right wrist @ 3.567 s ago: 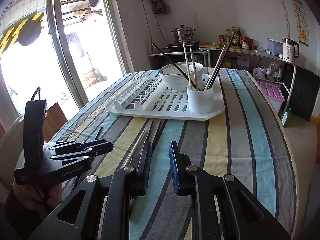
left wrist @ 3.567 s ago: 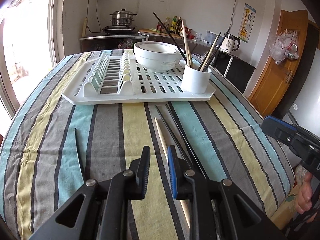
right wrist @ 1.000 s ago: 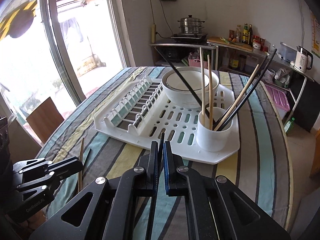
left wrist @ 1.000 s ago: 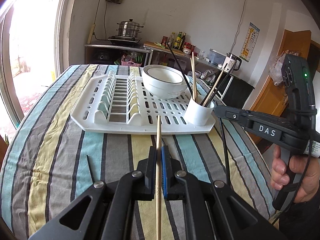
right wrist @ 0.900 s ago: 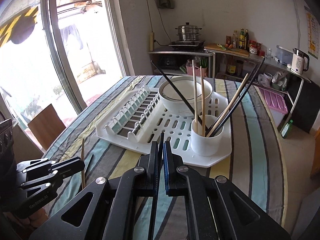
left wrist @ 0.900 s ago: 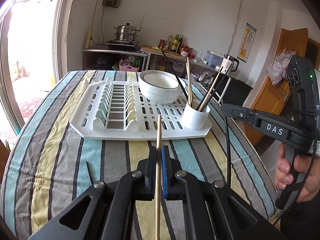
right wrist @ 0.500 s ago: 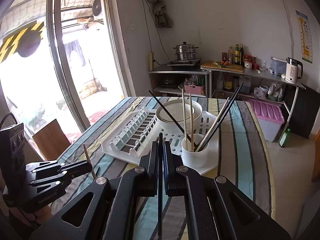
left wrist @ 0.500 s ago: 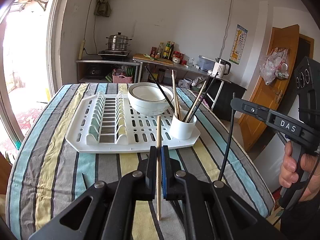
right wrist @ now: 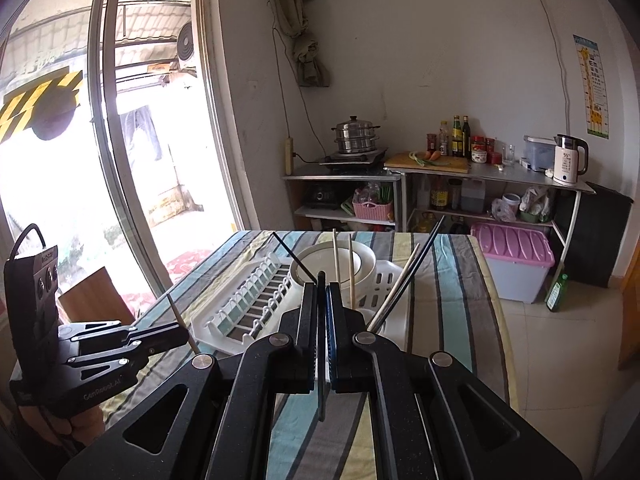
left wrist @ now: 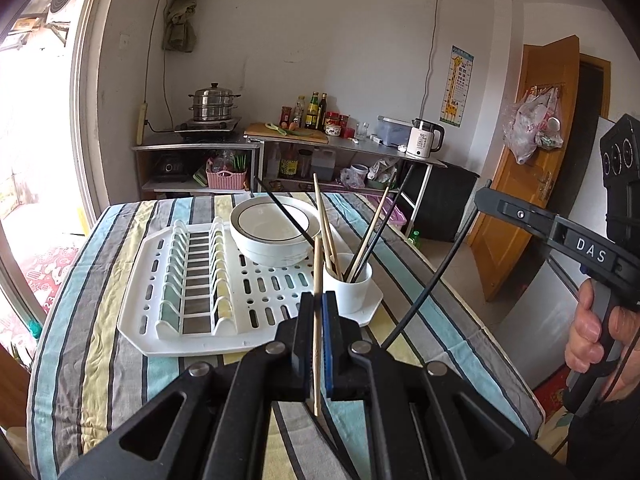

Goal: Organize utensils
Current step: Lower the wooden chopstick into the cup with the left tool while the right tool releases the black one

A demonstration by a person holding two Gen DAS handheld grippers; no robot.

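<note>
Both hand-held grippers have risen off the table since the earlier frames, each lifting a chopstick clear of the striped cloth, and the white cup now sits lower and farther ahead in both views.

Taking the white cup (left wrist: pixel 347 283) as the landmark: it stands at the near right corner of the white drying rack (left wrist: pixel 160 320), on the table (left wrist: pixel 92 360), just in front of the white bowl (left wrist: pixel 274 236), with several chopsticks already leaning in it.

The left hand-held gripper (left wrist: pixel 318 344) hangs on the near side of the cup and a little to its left, jaws pressed narrow on a pale wooden chopstick (left wrist: pixel 317 300). That stick's long axis runs almost upright, its upper end reaching about level with the cup's rim.

The right hand-held gripper (right wrist: pixel 321 340) is likewise clamped tight on a black chopstick (right wrist: pixel 321 280), also held near vertical; seen from the left, this stick slants well to the right of the cup.

I judge the left one nearer the cup; a short forward carry would set it over the opening.
</note>
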